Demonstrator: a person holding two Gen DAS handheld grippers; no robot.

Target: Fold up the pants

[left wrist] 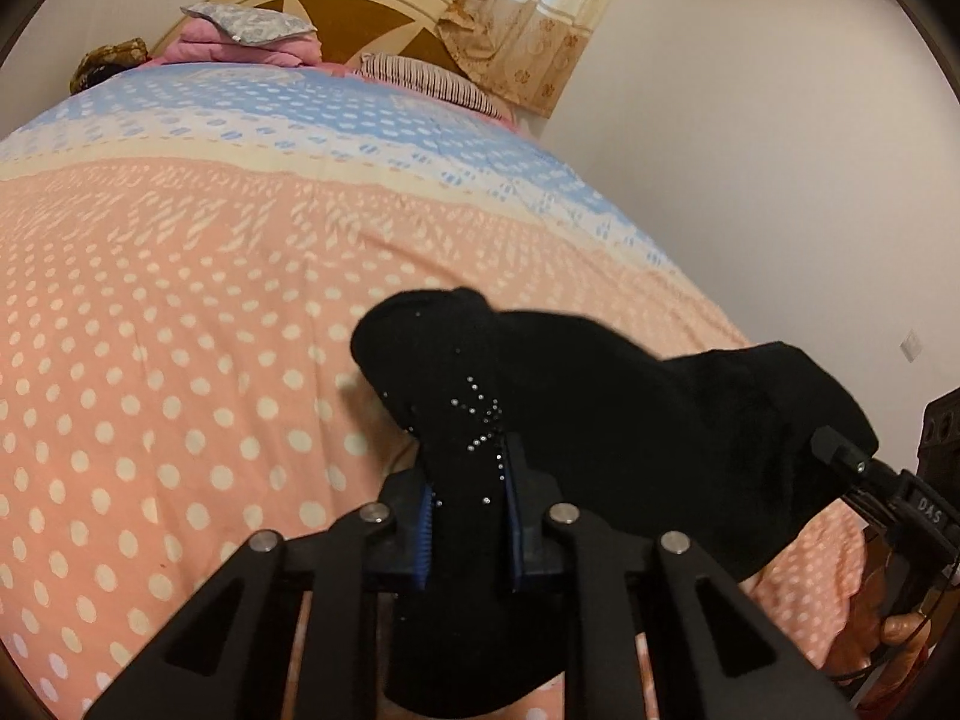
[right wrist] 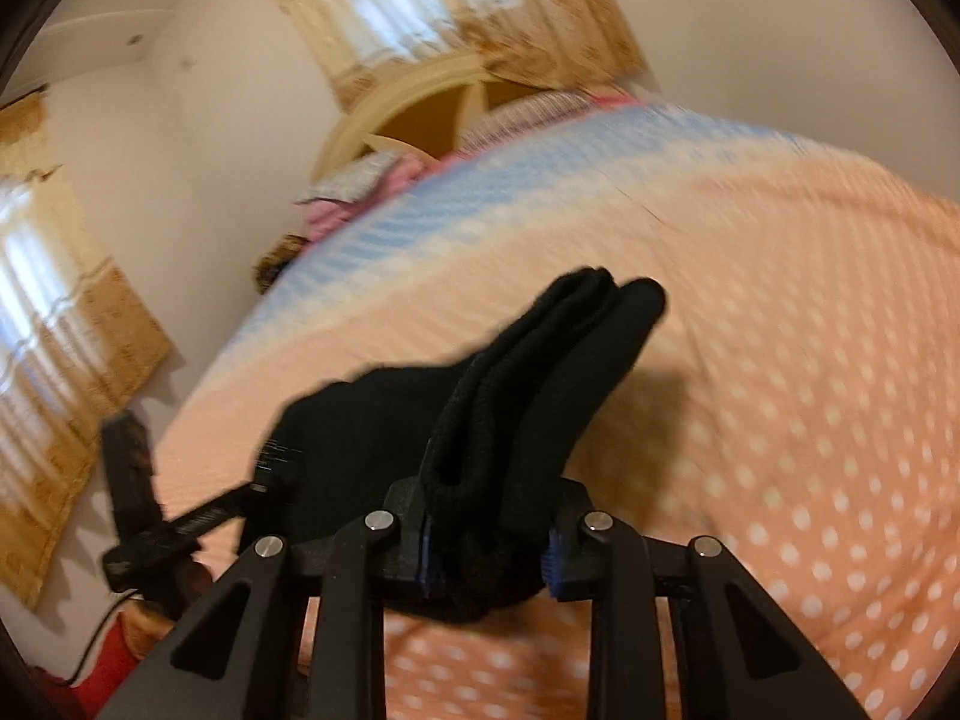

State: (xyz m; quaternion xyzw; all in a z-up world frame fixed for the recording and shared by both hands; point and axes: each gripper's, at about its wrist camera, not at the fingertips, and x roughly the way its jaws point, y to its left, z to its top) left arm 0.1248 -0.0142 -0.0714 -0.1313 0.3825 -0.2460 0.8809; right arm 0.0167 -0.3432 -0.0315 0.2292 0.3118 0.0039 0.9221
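Observation:
The black pants (left wrist: 600,408), with small shiny studs, hang lifted above the bed between both grippers. My left gripper (left wrist: 468,516) is shut on one bunched end of the pants. My right gripper (right wrist: 489,534) is shut on the other end, a thick folded edge of the pants (right wrist: 540,372) that sticks up past the fingers. The right gripper also shows in the left wrist view (left wrist: 840,456) at the far right, clamped on the cloth. The left gripper shows in the right wrist view (right wrist: 264,483) at the left, on the cloth.
The bed (left wrist: 180,330) has a pink polka-dot and blue patterned cover. Pillows and folded pink bedding (left wrist: 252,36) lie by the headboard (left wrist: 360,6). Curtains (left wrist: 528,12) hang behind. White walls stand to the right. The right wrist view is motion-blurred.

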